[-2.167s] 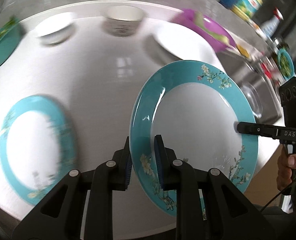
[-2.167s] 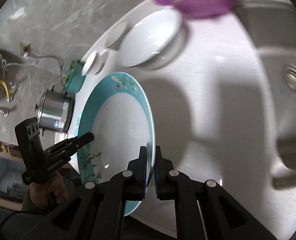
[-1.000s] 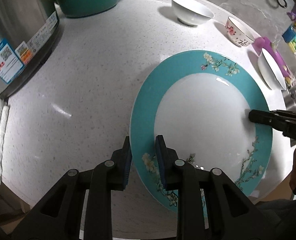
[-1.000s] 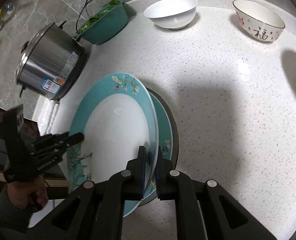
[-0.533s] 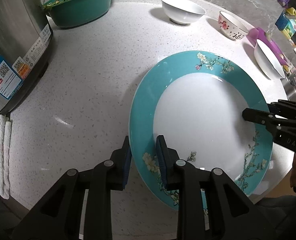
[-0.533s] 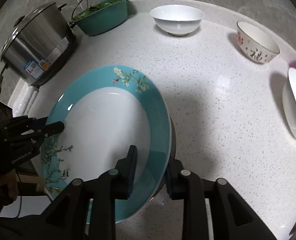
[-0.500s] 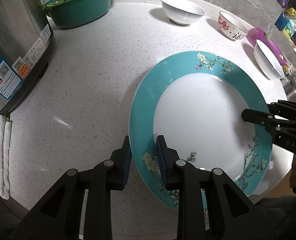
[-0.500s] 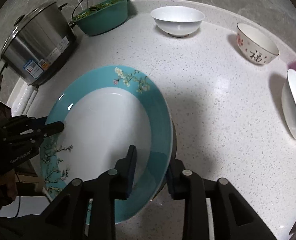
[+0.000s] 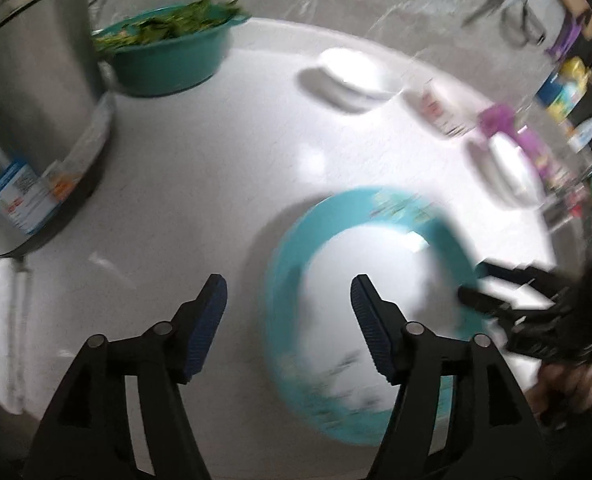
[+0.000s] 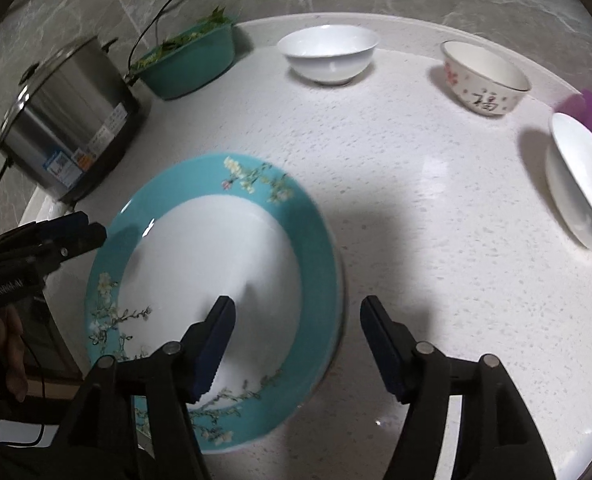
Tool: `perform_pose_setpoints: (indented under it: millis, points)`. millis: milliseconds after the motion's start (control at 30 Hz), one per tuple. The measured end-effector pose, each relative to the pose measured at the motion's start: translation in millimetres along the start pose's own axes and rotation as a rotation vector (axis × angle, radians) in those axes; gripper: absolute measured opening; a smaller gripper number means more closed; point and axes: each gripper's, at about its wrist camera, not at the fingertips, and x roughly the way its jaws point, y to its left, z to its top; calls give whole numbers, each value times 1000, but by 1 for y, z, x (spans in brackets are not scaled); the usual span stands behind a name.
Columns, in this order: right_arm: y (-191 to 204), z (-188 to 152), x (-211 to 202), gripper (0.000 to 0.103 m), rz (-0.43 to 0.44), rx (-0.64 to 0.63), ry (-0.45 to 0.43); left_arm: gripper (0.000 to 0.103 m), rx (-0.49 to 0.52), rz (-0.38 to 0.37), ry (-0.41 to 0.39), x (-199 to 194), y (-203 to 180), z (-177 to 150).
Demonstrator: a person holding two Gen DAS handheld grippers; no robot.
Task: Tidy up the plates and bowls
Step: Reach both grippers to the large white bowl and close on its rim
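The teal-rimmed flowered plate (image 10: 216, 260) lies flat on the white countertop, and a darker rim peeks out under its right edge. My right gripper (image 10: 297, 312) hangs over that edge, jaws opening, the rim below and between them with no pad pressing on it. My left gripper (image 9: 288, 294) is above the plate (image 9: 367, 300) at its left rim, jaws opening too and off the plate; this view is blurred. Each gripper shows in the other's view: left gripper (image 10: 92, 228), right gripper (image 9: 477, 282). Farther back stand a white bowl (image 10: 327, 56), a patterned bowl (image 10: 485, 80) and another white bowl (image 10: 579, 176).
A steel cooker (image 10: 64, 116) stands at the back left with a teal basin of greens (image 10: 188, 60) beside it. Something purple (image 10: 591, 112) lies behind the right-hand white bowl. The countertop (image 10: 435, 240) ends close to the plate's near side.
Both grippers have opened and let go of the plate, which now lies flat on the one beneath. The left gripper has lifted away from it.
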Motion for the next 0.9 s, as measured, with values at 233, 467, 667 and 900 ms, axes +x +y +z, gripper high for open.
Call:
perform_pose_setpoints:
  millis: [233,467,667,900]
  points:
    - [-97,-8,-77,80,69,254,-170,79,88,-222,-7,1,-107,51]
    - [-272,-27,-131,99,136,646,-284,86,188,-303,62,68,-246,91]
    - [-362,-23,-113,103,192,733,-269,86,223,-178,140,162,-305,123]
    - [-379,-7,-63,91,282,683,-189,84,259,-142,166,216,-328,135]
